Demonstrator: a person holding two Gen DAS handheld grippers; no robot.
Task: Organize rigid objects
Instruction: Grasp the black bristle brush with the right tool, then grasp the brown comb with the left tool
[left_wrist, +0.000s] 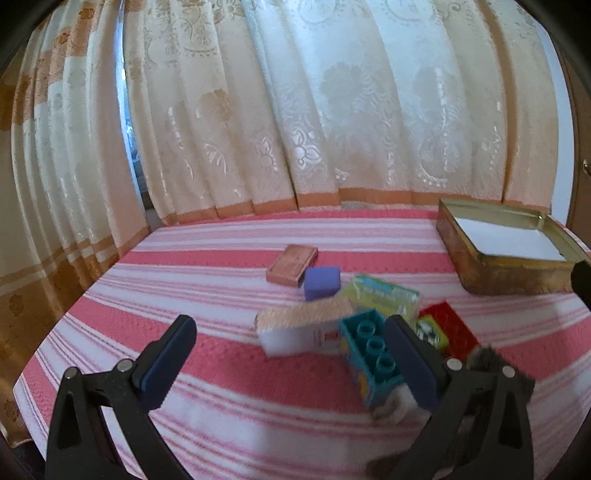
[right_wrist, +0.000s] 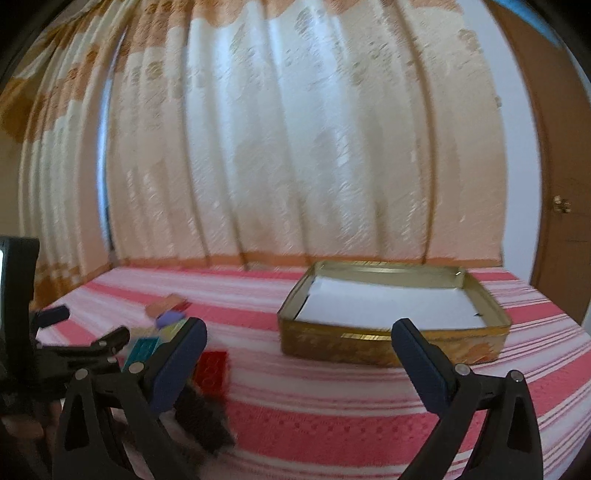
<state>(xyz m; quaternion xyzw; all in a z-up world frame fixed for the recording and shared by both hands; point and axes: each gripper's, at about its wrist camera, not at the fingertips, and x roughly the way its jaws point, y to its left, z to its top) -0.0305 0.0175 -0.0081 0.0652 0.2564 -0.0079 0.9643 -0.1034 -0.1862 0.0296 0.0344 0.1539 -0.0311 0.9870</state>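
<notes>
We note a cluster of small rigid objects on the striped pink cloth (left_wrist: 221, 376): a teal studded brick (left_wrist: 371, 356) at the near edge, a white and tan box (left_wrist: 303, 326) touching its left side, a purple block (left_wrist: 321, 282) and a brown block (left_wrist: 291, 264) farther back, a yellow-green packet (left_wrist: 384, 297) and a red brick (left_wrist: 448, 325) to the right. Our left gripper (left_wrist: 291, 363) hangs over the near cloth, jaws spread wide, nothing between them; its right finger sits just beside the teal brick. Our right gripper (right_wrist: 299, 363) is likewise spread and empty, facing the gold tin (right_wrist: 388, 347), open-topped, white liner inside, well apart from the cluster. Patterned curtains (left_wrist: 295, 110) hang behind.
</notes>
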